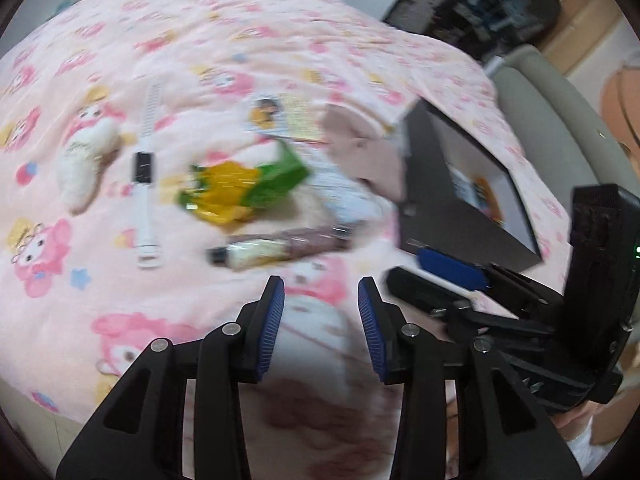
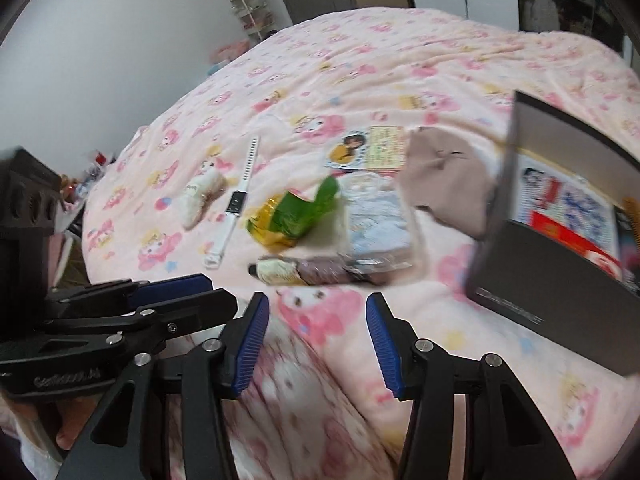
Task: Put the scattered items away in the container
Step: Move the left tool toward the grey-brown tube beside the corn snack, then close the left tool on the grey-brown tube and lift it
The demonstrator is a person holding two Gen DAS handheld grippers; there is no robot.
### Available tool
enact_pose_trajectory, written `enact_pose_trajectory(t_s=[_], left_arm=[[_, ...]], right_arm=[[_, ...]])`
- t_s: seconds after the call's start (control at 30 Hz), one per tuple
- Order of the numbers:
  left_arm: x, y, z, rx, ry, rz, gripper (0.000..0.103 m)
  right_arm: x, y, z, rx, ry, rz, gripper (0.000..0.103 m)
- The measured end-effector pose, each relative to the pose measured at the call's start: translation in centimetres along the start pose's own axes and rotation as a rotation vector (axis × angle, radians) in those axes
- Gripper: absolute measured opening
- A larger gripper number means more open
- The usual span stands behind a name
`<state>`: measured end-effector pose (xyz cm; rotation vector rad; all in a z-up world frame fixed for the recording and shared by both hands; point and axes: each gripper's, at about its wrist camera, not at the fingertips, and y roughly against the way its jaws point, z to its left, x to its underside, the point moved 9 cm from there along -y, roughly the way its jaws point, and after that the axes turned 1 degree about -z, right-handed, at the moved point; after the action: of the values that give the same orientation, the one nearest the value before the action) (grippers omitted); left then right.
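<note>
Right wrist view: both grippers, left gripper and right gripper, with jaws apart and empty; watch, snack packet and pouch remain on bed beside box.

Pink cartoon-print blanket, white watch

On my pink cartoon blanket I see a fluffy white plush toy, a white watch, a green and yellow snack bag, a long brown wrapped stick and a beige cloth pouch. The dark open box stands to the right.
</note>
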<state>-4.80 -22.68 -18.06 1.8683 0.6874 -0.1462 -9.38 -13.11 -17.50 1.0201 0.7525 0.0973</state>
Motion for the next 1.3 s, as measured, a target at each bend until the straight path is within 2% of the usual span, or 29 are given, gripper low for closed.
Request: enact_pose_trajectory(t_s=[0.03, 0.1, 0.2, 0.37, 0.5, 0.6, 0.73, 0.83, 0.97, 1.07, 1.13, 1.17, 1.23, 1.27, 1.3], left_arm=[[-0.3, -0.4, 1.4, -0.036, 0.015, 0.002, 0.039], [-0.4, -1.3, 3.5, -0.043, 0.057, 0.024, 0.039], [-0.5, -2.9, 6.0, 0.002, 0.138, 0.065, 0.039], [-0.3, -4.6, 7.3, 0.036, 0.153, 0.101, 0.039], [-0.3, -6.4, 8.4, 0.071, 0.188, 0.149, 0.041], [-0.3, -7.5, 9.0, 0.067, 0.184, 0.186, 0.041], [-0.5, -8.3, 9.1, 0.125, 0.200, 0.200, 0.041], [-1.0, -8.7, 8.5, 0.174, 0.205, 0.193, 0.040], [-1.3, -8.2, 7.5, 0.127, 0.158, 0.171, 0.039], [-1.4, -6.6, 6.4, 0.142, 0.148, 0.156, 0.039], [-1.6, -4.9, 5.1, 0.139, 0.105, 0.131, 0.039], [-1.6, -4.2, 4.3, 0.152, 0.089, 0.121, 0.038], [-1.6, -2.7, 0.9, 0.235, 0.038, 0.125, 0.037], [-1.6, -2.0, -0.7, 0.254, 0.002, 0.118, 0.037], [-1.7, -1.5, -2.0, 0.251, -0.028, 0.106, 0.037]], right_arm=[[-0.2, -0.4, -0.3, 0.008, -0.014, 0.003, 0.047], [-0.4, -1.3, -1.4, 0.048, -0.037, 0.014, 0.047], [-0.3, -3.0, -2.8, 0.082, -0.041, 0.058, 0.047], [0.1, -6.1, -3.6, 0.064, -0.059, 0.137, 0.047], [-0.6, -7.7, -4.1, 0.122, -0.019, 0.147, 0.047], [-1.1, -8.8, -4.6, 0.098, -0.055, 0.143, 0.054], [-1.0, -10.4, -4.4, 0.038, -0.114, 0.163, 0.057], [-1.1, -10.2, -4.2, 0.014, -0.112, 0.122, 0.054], [-1.6, -8.2, -3.5, -0.034, -0.102, 0.068, 0.051], [-2.0, -6.2, -3.1, -0.035, -0.074, 0.041, 0.051], [-2.0, -4.6, -2.8, -0.047, -0.082, 0.022, 0.051], [-1.8, -3.6, -2.8, -0.051, -0.089, 0.010, 0.047], [-1.6, -1.4, -1.9, -0.164, -0.112, -0.012, 0.045], [-1.3, 0.1, -1.4, -0.234, -0.144, -0.024, 0.045], [-1.1, 1.1, -1.2, -0.245, -0.148, -0.040, 0.045]])
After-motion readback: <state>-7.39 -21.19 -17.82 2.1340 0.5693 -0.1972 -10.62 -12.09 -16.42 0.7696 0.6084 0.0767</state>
